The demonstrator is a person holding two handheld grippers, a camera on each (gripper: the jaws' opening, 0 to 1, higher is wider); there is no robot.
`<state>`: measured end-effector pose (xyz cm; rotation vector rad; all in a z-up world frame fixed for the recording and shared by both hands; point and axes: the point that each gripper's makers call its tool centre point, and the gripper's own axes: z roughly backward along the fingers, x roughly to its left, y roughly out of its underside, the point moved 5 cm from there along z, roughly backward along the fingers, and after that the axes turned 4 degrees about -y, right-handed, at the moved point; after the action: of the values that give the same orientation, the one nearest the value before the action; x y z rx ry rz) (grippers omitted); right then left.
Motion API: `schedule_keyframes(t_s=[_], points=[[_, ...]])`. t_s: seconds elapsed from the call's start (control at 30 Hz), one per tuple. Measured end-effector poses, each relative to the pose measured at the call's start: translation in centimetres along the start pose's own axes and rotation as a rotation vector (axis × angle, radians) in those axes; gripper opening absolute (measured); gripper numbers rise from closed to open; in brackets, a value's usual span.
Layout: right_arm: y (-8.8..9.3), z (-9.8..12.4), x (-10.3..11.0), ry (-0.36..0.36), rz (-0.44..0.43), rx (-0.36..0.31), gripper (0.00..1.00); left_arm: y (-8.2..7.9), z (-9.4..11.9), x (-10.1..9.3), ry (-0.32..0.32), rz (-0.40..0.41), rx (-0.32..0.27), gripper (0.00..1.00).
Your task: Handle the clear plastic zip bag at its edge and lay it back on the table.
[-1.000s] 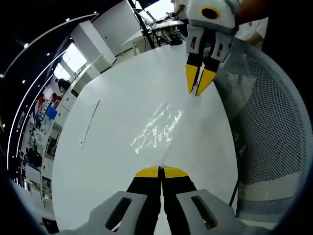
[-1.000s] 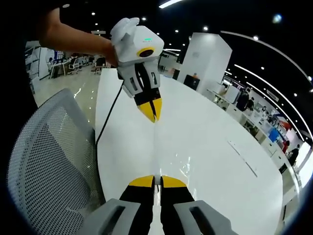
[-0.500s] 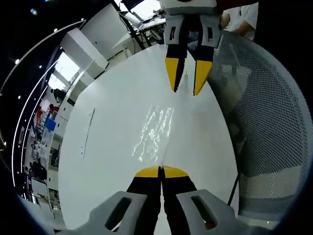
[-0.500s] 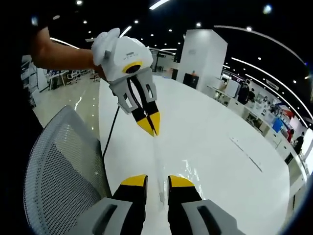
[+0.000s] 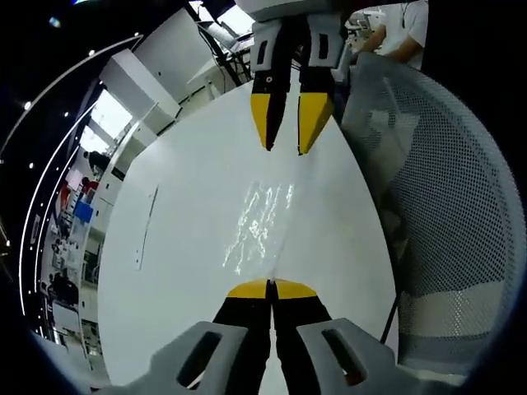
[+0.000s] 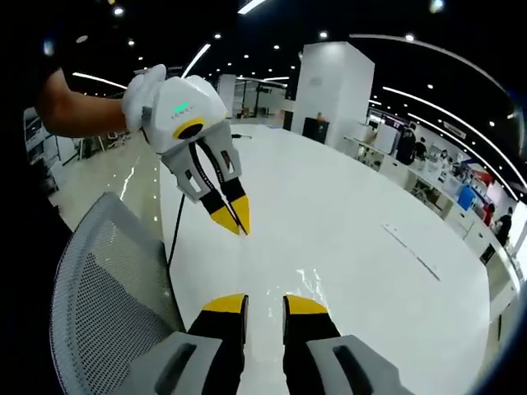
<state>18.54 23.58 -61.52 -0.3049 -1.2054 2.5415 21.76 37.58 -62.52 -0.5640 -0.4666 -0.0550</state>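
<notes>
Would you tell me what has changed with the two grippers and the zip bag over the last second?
The right gripper has opened and let go of the clear zip bag, then drawn back from it; a second ago both grippers were shut on opposite edges. The left gripper stays shut on the bag's near edge. The bag still lies stretched over the white table.

No readable text or labels anywhere.

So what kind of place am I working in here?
Probably a large open-plan office or showroom: a long white table, a mesh office chair beside it, and distant desks and shelving under rows of ceiling spotlights.
</notes>
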Motion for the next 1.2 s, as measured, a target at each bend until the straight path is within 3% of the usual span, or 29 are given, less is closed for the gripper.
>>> schedule_keyframes(t_s=[0.67, 0.8, 0.9, 1.2], points=[[1.2, -2.0, 1.5, -0.064, -0.059, 0.021, 0.08, -2.1, 0.6, 0.3, -0.020, 0.121, -0.079, 0.00], [1.4, -2.2, 1.7, -0.064, -0.059, 0.020, 0.00, -2.2, 0.6, 0.1, -0.012, 0.123, -0.088, 0.00], [1.4, -2.3, 1.9, -0.075, -0.096, 0.010, 0.00, -1.9, 0.6, -0.1, 0.006, 0.134, -0.082, 0.00], [1.6, -2.5, 2.1, -0.070, -0.089, 0.018, 0.00, -1.6, 1.5, -0.4, 0.056, 0.155, -0.094, 0.03]])
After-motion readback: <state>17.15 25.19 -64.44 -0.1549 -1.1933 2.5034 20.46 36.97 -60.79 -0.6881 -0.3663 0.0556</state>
